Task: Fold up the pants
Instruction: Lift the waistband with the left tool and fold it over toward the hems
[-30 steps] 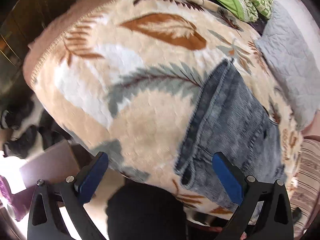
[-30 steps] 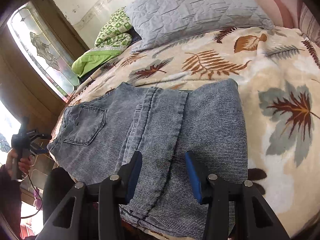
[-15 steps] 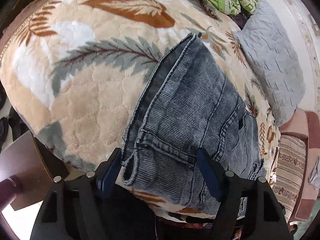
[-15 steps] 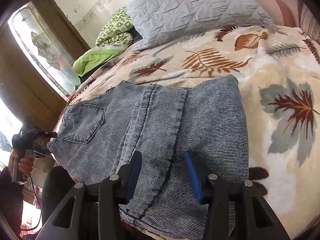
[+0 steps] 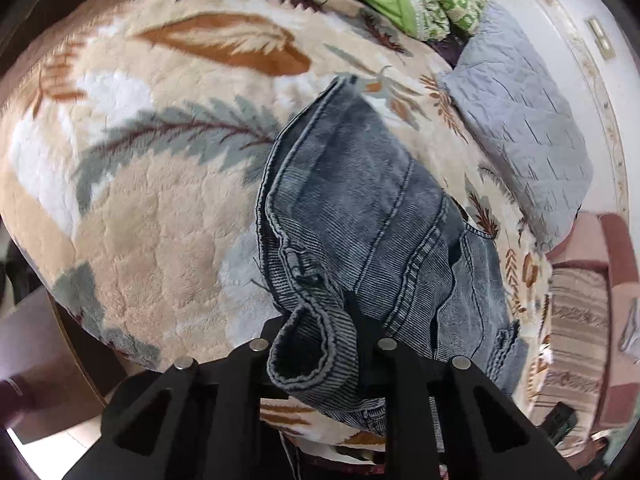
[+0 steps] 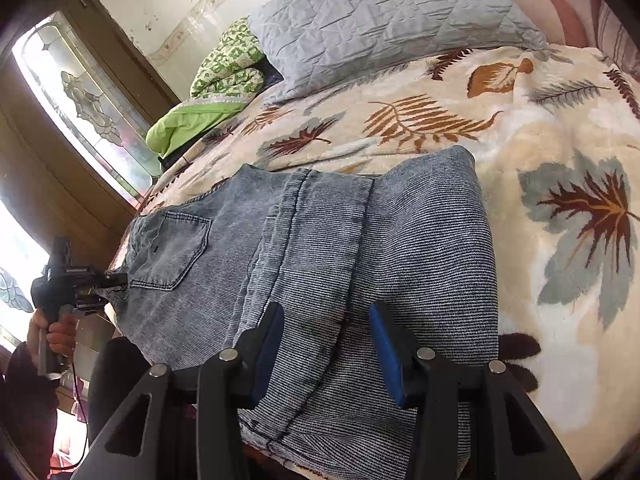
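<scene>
Grey-blue jeans [image 6: 320, 264] lie folded on a leaf-patterned blanket [image 6: 540, 128], back pocket toward the left. In the left wrist view the jeans [image 5: 360, 200] stretch away from me, and my left gripper [image 5: 316, 332] is shut on their waistband corner, which bunches up between the jaws. My left gripper also shows in the right wrist view [image 6: 108, 280], at the jeans' left edge. My right gripper [image 6: 328, 344] is open, its blue pads either side of the folded leg layers near the bed's front edge, holding nothing.
A grey quilted pillow [image 6: 380, 20] and a green patterned cloth [image 6: 224, 80] lie at the head of the bed. A stained-glass window [image 6: 80, 104] is to the left. A striped cushion [image 5: 576, 336] lies beyond the jeans.
My left gripper has moved onto the jeans' waistband corner and closed on it, lifting the edge. My right gripper has stayed open over the folded legs.
</scene>
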The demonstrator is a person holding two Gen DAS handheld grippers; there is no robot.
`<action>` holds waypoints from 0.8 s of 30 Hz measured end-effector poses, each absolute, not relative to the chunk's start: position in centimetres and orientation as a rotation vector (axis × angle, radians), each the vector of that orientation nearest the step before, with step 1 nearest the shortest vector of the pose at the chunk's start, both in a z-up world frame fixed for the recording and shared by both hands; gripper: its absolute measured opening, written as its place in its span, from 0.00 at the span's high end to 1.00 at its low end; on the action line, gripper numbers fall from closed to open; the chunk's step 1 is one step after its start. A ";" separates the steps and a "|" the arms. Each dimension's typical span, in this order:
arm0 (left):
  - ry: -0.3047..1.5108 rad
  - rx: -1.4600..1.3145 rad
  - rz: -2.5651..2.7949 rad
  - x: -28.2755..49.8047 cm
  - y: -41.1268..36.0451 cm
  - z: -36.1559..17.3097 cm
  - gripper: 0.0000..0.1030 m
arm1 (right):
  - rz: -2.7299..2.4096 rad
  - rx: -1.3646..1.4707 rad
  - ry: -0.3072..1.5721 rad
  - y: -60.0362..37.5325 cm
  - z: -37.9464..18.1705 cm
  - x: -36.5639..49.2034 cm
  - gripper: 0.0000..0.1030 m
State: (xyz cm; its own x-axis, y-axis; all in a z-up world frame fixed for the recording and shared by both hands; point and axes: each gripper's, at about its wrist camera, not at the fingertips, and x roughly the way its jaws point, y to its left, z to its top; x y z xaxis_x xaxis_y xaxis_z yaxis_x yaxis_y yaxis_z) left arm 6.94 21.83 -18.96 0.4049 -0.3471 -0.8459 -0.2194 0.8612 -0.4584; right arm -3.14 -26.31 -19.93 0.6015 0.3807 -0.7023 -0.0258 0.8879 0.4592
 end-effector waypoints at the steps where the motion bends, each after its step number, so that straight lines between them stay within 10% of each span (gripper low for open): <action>1: 1.155 -0.522 -0.085 6.9 21.3 -18.4 0.83 | 0.245 0.436 0.901 -26.4 -19.9 -3.1 0.53; 24: 0.878 0.021 -0.414 2.8 1.6 -3.7 0.85 | 0.109 0.703 0.714 -34.0 -17.3 -4.5 0.53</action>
